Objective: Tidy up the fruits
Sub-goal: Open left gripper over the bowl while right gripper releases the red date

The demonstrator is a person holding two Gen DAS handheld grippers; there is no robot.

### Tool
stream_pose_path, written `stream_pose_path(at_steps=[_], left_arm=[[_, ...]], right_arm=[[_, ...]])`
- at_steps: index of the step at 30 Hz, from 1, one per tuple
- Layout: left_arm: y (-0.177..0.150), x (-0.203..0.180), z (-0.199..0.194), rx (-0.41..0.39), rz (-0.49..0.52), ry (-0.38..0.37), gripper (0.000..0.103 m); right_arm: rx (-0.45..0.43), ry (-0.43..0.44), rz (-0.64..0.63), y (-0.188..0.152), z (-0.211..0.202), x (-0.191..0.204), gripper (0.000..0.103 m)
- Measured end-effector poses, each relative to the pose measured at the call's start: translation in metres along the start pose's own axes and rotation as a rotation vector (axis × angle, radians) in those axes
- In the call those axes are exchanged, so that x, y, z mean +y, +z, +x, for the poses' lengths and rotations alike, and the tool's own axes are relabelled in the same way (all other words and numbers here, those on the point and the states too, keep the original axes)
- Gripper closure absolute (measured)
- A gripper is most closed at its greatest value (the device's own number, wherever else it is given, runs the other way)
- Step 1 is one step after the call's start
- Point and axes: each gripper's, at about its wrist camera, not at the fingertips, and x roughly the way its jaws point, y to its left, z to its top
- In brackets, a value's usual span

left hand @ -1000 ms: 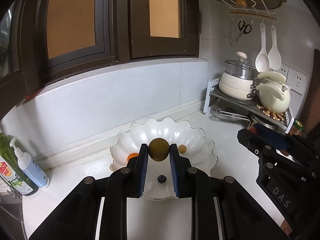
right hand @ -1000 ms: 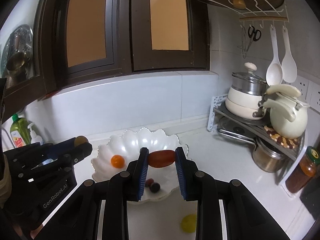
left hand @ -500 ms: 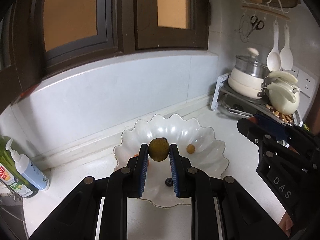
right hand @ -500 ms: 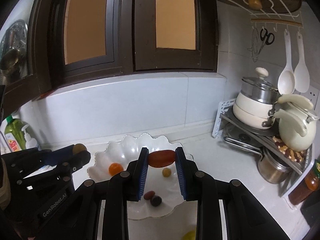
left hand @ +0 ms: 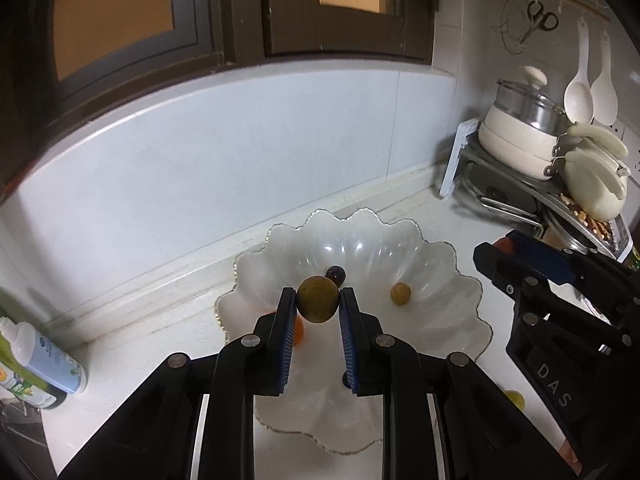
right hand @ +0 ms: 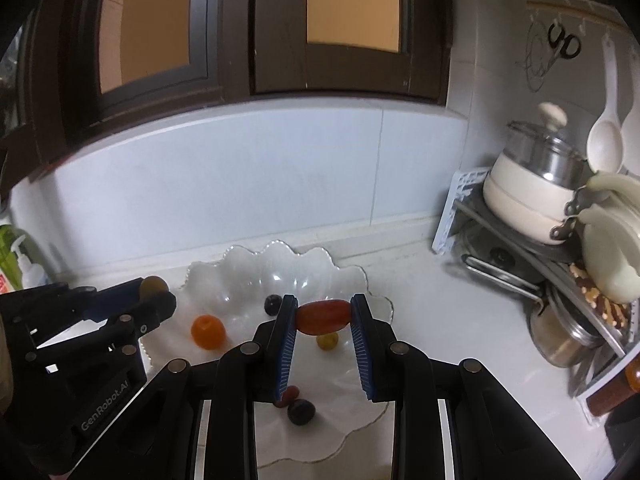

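A white kitchen counter [right hand: 460, 320] runs along a pale tiled wall [right hand: 240, 184], with dark-framed windows [right hand: 248, 32] above it. The landmark is the white scalloped bowl [left hand: 436, 264] near the middle of the counter, just in front of the wall.

To the right of the bowl, in the corner, a metal rack [right hand: 516, 248] carries a cream pot with a glass lid [right hand: 532, 188] and a cream kettle [right hand: 612, 248]; white spoons [left hand: 578, 92] and scissors [right hand: 564, 46] hang on the wall above. To the left of the bowl stand a pump bottle [left hand: 48, 360] and a green bottle [right hand: 10, 256].

Over the bowl's near side the left gripper [left hand: 318, 300] pinches a round olive-brown fruit [left hand: 317, 299] between its blue pads. The right gripper [right hand: 323, 316] — also over the bowl — clamps an oblong red fruit [right hand: 323, 317] by its ends. Each gripper's black frame hides part of the bowl in its own camera.

Inside the bowl lie an orange fruit [right hand: 207, 331], a dark grape [right hand: 273, 304], a small yellow fruit [right hand: 327, 341], another dark grape [right hand: 301, 411] and a small reddish fruit [right hand: 289, 394] touching it. One yellow fruit [left hand: 515, 399] lies on the counter just outside the bowl's right rim.
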Motion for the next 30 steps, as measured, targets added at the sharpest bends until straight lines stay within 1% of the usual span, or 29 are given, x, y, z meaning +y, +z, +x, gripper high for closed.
stream_pose_path(at_steps=[6,11,14,22,23,24,25,26,27,29,30], left_arm=[[0.004,0.0,0.028,0.058,-0.007,-0.02,0.08],[0.004,0.0,0.047,0.095,0.002,-0.015,0.08],[0.003,0.0,0.058,0.123,-0.001,-0.024,0.08],[0.001,0.001,0.079,0.173,0.001,-0.024,0.08],[0.001,0.0,0.08,0.177,0.002,-0.022,0.079],[0.001,0.0,0.081,0.181,0.003,-0.018,0.073],[0.0,0.001,0.082,0.182,0.002,-0.016,0.065],[0.001,0.001,0.082,0.181,0.002,-0.016,0.061],[0.0,0.001,0.082,0.178,0.001,-0.015,0.058],[0.0,0.001,0.081,0.175,0.002,-0.002,0.054],[0.0,0.002,0.08,0.175,0.0,0.001,0.053]], right_arm=[[0.06,-0.006,0.001,0.001,0.025,-0.004,0.075],[0.106,-0.014,-0.005,-0.002,0.042,-0.007,0.074],[0.134,-0.014,-0.008,-0.003,0.051,-0.009,0.074],[0.2,-0.004,-0.005,-0.008,0.073,-0.012,0.074],[0.203,-0.004,-0.004,-0.009,0.074,-0.012,0.074],[0.208,-0.006,-0.002,-0.009,0.075,-0.012,0.074],[0.212,-0.006,0.0,-0.01,0.076,-0.013,0.073],[0.22,-0.005,0.0,-0.01,0.078,-0.013,0.072],[0.223,-0.004,0.002,-0.011,0.079,-0.013,0.067],[0.222,-0.011,0.007,-0.012,0.078,-0.014,0.06],[0.221,-0.015,0.009,-0.012,0.078,-0.015,0.059]])
